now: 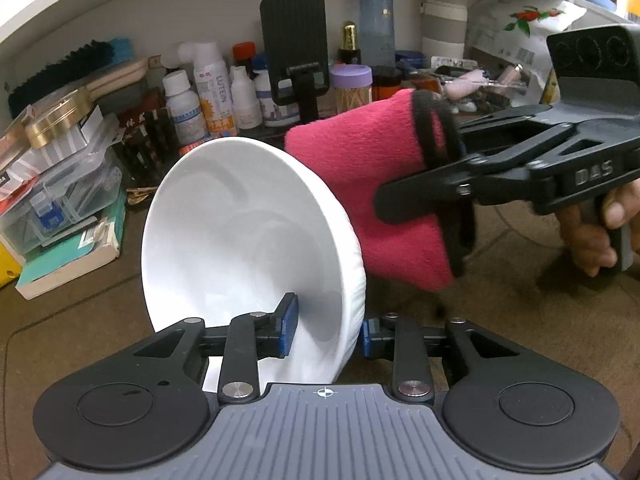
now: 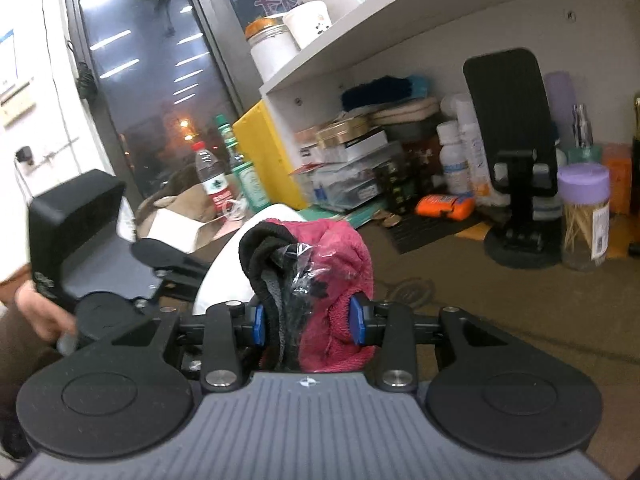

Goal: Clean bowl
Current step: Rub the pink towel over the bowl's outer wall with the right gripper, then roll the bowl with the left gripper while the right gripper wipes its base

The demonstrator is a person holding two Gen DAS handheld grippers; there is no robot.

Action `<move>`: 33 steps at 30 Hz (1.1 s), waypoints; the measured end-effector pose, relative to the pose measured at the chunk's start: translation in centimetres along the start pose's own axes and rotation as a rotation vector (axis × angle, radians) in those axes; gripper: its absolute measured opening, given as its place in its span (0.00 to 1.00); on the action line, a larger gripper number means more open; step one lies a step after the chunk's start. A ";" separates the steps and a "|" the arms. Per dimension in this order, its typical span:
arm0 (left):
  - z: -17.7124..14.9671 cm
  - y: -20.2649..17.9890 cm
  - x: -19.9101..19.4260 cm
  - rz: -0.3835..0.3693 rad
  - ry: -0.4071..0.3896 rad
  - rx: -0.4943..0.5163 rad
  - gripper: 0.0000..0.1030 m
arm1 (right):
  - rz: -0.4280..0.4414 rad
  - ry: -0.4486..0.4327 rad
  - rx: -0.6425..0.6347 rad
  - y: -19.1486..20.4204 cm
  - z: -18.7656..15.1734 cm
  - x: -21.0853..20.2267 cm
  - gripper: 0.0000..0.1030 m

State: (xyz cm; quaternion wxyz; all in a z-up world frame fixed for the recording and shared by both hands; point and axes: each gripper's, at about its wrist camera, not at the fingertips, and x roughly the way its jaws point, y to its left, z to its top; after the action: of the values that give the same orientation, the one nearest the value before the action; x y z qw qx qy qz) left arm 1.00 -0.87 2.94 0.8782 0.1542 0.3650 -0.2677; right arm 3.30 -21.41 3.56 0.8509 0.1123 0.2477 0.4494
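Two grippers share the work: the left gripper clamps the tilted bowl by its rim at lower centre, so the right gripper, closed on the pink cloth, wipes its outside.

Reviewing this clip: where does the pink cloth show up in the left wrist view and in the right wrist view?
Left wrist view: the pink cloth sits right of centre, pressed against the white bowl's outer wall.
Right wrist view: lower centre, clamped in the right tongs, bowl behind it.
Shared landmark: the black phone stand on the desk.

Bowl mostly behind cloth
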 end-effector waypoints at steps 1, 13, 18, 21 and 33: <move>0.0 0.0 0.0 0.000 0.000 0.001 0.31 | 0.009 -0.007 0.000 0.1 0.1 -0.2 0.38; 0.0 0.1 0.0 -0.003 0.001 0.009 0.32 | 0.060 -0.050 0.047 -0.6 1.0 -0.5 0.38; -0.1 1.4 0.0 -0.067 -0.024 -0.058 0.34 | -0.022 -0.036 0.094 -2.5 1.6 1.7 0.38; -0.3 2.4 -0.1 -0.109 -0.053 -0.121 0.34 | -0.105 0.007 0.090 -3.2 1.2 3.2 0.38; -3.0 10.3 -0.2 -0.339 -0.220 -0.567 0.33 | -0.141 0.033 -0.034 -1.9 0.4 1.9 0.38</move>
State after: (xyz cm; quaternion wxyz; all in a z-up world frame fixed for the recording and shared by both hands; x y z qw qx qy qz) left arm 5.20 8.93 1.81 0.8632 -0.1885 0.3484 -0.3130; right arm 5.78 -20.94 2.53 0.8779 0.0729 0.2615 0.3945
